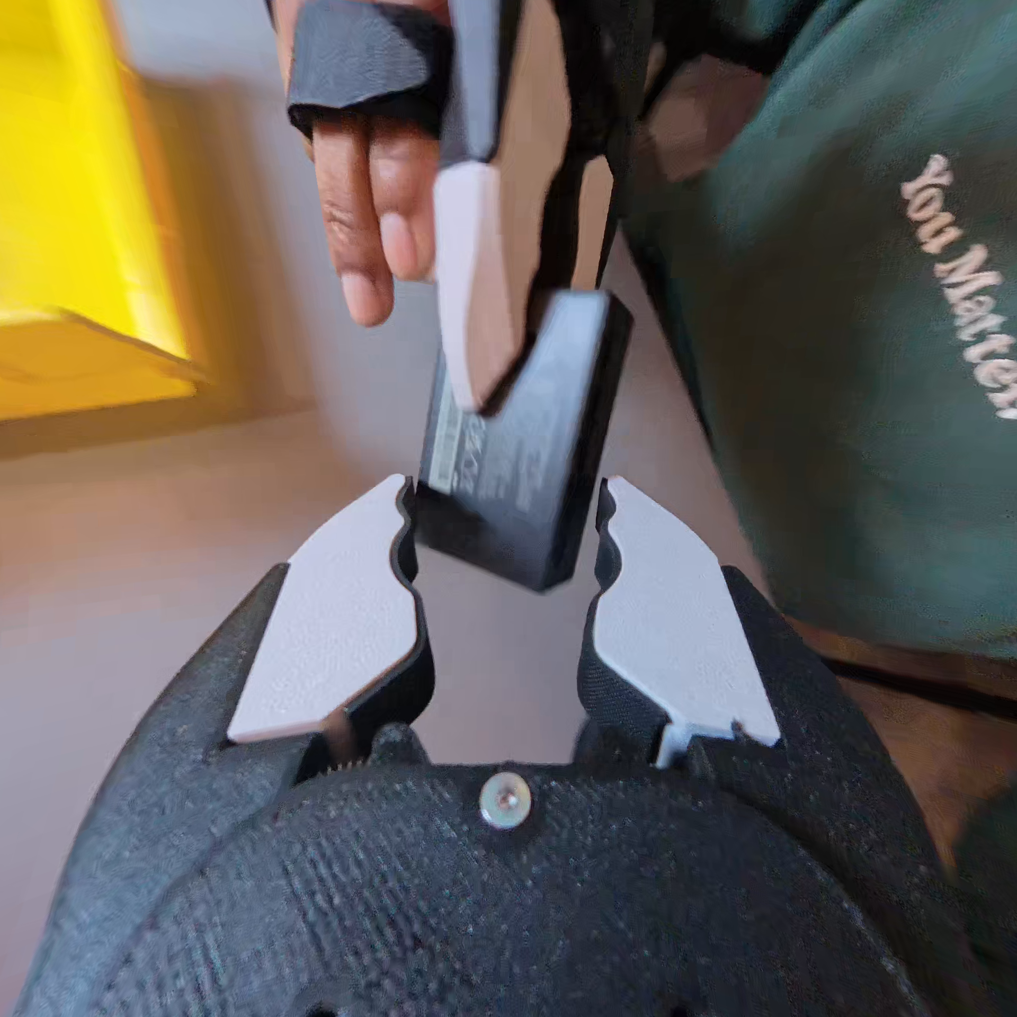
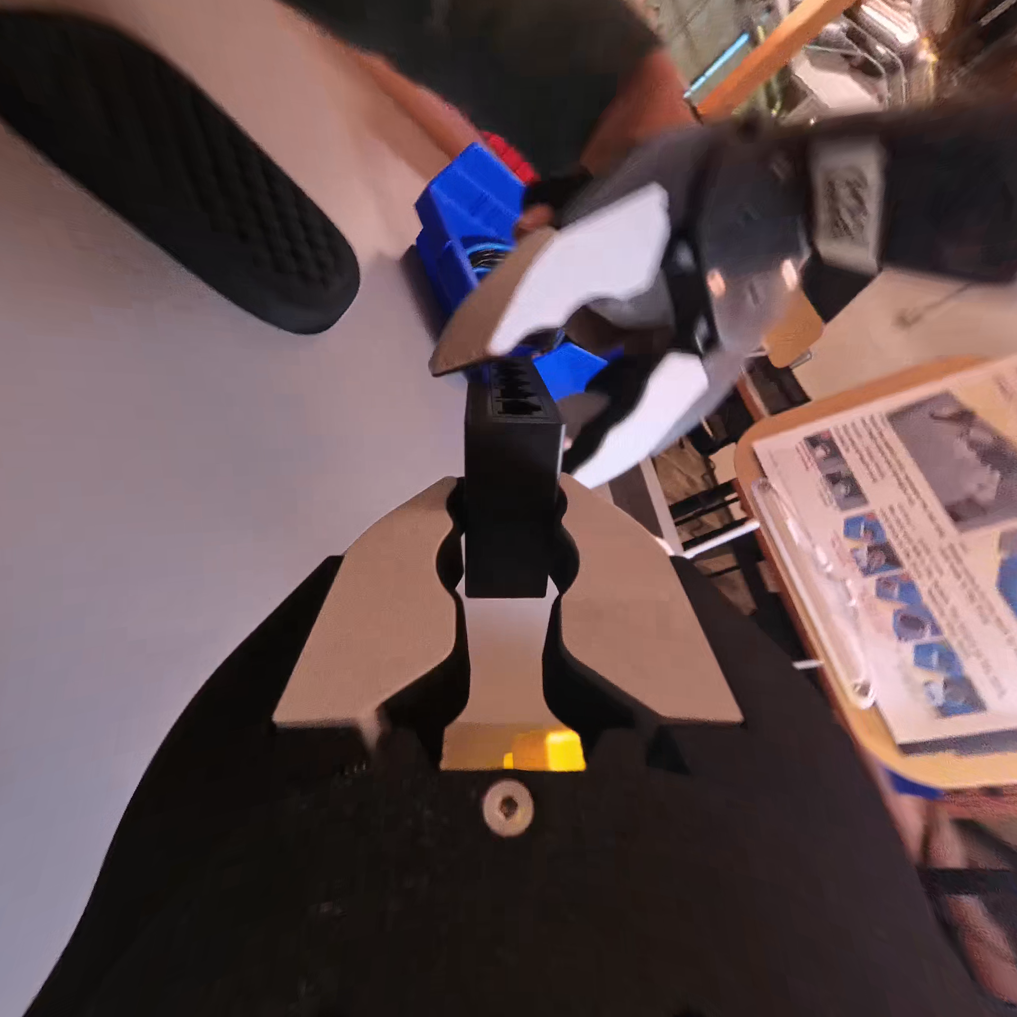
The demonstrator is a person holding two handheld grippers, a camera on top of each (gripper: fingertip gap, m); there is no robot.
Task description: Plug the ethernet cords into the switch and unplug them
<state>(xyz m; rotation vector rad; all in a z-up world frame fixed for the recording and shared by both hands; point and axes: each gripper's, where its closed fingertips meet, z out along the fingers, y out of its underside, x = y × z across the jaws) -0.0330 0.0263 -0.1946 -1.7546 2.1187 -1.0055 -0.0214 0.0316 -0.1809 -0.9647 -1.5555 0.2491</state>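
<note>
The right gripper clamps the black switch in mid-air above the table, ports facing away. The left gripper has jaws wide, straddling the switch's free end w/o gripping. No ethernet cords visible; plugging prob. not yet begun.

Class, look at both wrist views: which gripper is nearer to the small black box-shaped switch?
Right. The right gripper is shut on the small black box-shaped switch; the left gripper is open, its fingertips flanking the switch's other end.
</note>
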